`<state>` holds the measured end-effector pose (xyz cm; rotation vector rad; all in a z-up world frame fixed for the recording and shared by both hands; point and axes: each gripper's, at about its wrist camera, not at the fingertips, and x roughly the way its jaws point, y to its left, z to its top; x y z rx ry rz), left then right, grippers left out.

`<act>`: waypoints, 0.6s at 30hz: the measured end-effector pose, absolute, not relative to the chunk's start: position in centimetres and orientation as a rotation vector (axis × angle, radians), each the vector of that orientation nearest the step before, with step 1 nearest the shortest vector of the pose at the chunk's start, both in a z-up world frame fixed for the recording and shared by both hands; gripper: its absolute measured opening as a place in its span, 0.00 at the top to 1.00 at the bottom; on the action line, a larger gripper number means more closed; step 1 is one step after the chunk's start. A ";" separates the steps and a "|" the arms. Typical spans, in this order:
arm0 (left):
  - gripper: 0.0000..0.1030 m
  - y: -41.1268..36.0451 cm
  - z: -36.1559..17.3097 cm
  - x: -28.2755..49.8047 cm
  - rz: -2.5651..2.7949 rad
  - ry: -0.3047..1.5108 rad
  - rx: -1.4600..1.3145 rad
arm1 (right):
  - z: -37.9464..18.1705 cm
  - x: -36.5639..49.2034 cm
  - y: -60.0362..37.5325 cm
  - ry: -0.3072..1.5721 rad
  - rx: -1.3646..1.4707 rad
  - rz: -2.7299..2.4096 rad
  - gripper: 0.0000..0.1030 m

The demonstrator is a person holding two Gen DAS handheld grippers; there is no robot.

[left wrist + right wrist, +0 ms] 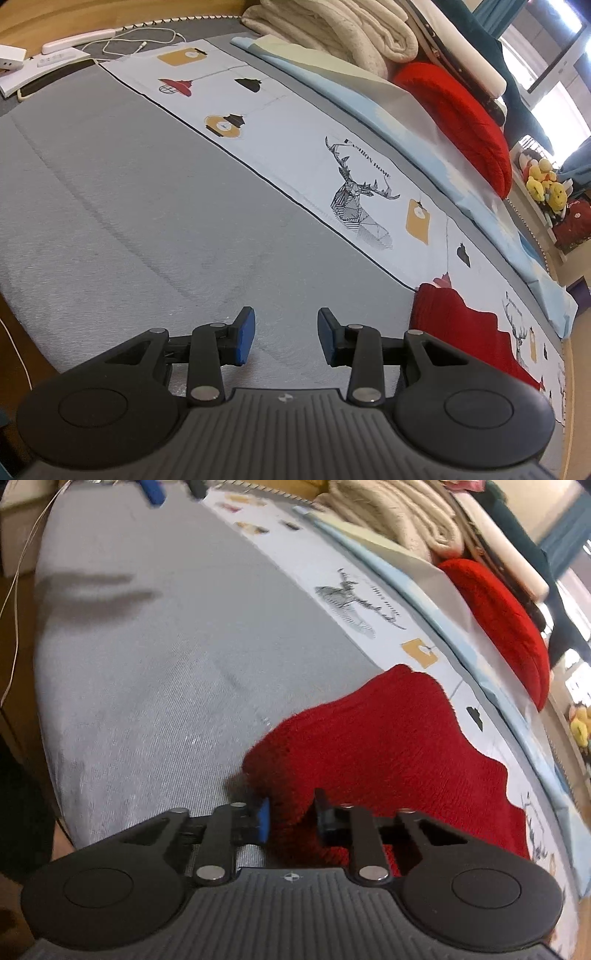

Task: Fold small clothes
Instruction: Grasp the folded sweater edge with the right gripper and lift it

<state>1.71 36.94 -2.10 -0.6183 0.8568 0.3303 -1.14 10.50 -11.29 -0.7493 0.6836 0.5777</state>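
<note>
A dark red knitted garment (388, 746) lies spread on the bed, partly on the grey cover (166, 664) and partly on a printed white cloth (351, 576). My right gripper (291, 818) sits at the garment's near left edge, and its jaws are closed on a fold of the knit, which fills the gap between the pads. In the left wrist view the same garment (454, 325) lies off to the right. My left gripper (286, 338) hovers over bare grey cover (129, 221), open, with nothing between its blue pads.
The printed cloth (295, 147) with deer and lantern pictures runs along the far side. Behind it lie a pale blue sheet (332, 74), a folded cream blanket (351, 29) and a bright red knit bundle (454, 114). A white power strip and cable (77, 37) sit at the far left corner.
</note>
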 end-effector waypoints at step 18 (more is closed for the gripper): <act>0.60 32.7 -2.6 4.4 0.312 0.898 -0.594 | -2.8 -2.0 8.3 0.633 -0.235 0.650 0.87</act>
